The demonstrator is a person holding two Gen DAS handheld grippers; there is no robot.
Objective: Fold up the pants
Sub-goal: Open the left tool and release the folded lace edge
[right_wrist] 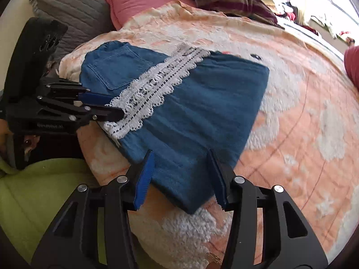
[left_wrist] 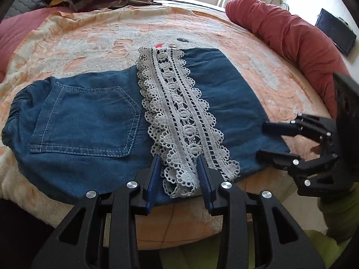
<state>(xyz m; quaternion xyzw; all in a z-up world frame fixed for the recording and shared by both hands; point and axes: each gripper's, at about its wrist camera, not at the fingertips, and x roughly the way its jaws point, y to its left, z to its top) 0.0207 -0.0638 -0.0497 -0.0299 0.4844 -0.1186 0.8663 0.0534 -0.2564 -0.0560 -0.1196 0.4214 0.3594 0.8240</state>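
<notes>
Now: grasp for next fold | pants [left_wrist: 94, 116] flat on bed [left_wrist: 280, 85], lace hem [left_wrist: 179, 116] across middle | left tool [left_wrist: 179, 174] part-apart astride lace at near edge | right tool [right_wrist: 179, 174] part-apart astride denim corner (neither clamped) | next: pinch both, carry near edge over.

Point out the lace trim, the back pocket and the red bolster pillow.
lace trim [left_wrist: 179, 112], left wrist view, middle of the white band.
back pocket [left_wrist: 89, 118], left wrist view, centre of the stitched denim patch.
red bolster pillow [left_wrist: 291, 35], left wrist view, its upper curve.
</notes>
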